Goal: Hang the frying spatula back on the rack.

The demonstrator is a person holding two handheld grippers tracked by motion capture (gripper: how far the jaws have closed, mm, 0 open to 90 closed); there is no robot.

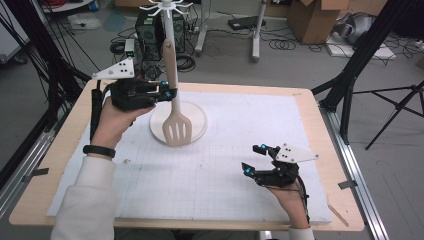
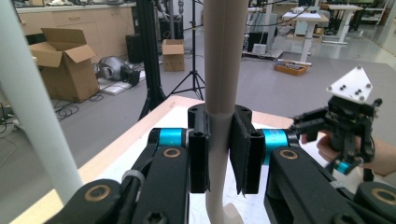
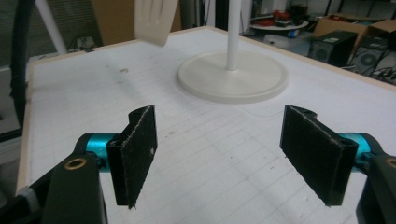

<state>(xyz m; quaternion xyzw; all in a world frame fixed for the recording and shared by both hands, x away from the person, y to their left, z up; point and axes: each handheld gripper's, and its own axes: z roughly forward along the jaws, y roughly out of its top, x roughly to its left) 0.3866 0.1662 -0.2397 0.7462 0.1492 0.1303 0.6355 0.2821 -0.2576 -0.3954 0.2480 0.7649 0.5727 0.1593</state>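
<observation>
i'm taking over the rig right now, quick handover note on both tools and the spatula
Left tool: shut on the handle of the beige slotted plastic spatula, held upright, blade down, above the round white stand base.
Right tool: open and holding nothing, low over the white gridded mat near the table's right front.
Done: spatula gripped and off the table.
Left: probably hanging it on the white hook rack; not yet hooked.

spatula — handle cut off by top edge | stand — pole partly hidden behind spatula
</observation>
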